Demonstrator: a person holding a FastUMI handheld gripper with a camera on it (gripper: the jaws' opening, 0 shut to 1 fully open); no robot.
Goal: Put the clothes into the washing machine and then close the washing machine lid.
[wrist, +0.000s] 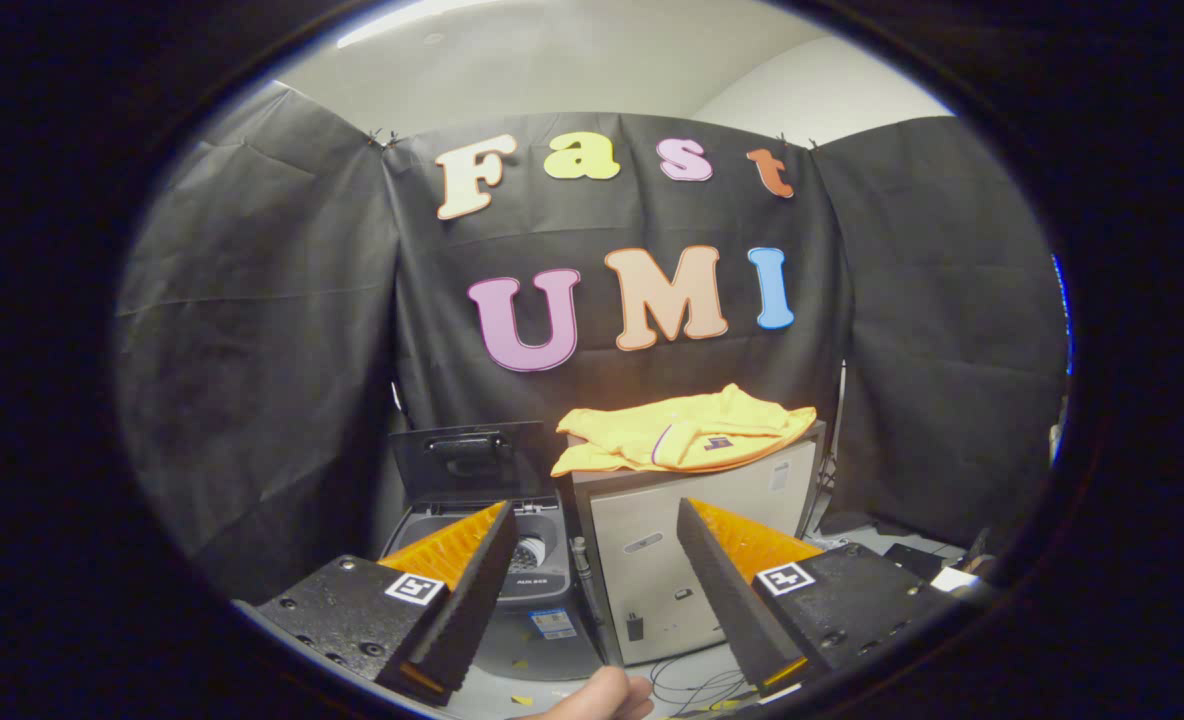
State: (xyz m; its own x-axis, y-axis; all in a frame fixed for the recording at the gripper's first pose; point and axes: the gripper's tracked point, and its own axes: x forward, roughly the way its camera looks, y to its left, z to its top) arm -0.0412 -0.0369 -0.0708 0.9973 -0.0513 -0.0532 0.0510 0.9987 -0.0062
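Observation:
A yellow garment lies bunched on top of a small beige cabinet, beyond my fingers and slightly right of the gap between them. Left of the cabinet stands a small dark top-loading washing machine with its lid raised upright at the back; the drum opening is partly hidden behind my left finger. My gripper is open, well short of both, with nothing between its fingers.
Black cloth walls close the booth behind and on both sides. Cables lie on the floor in front of the cabinet. A person's hand shows low down between the fingers. Dark items sit on the floor to the right.

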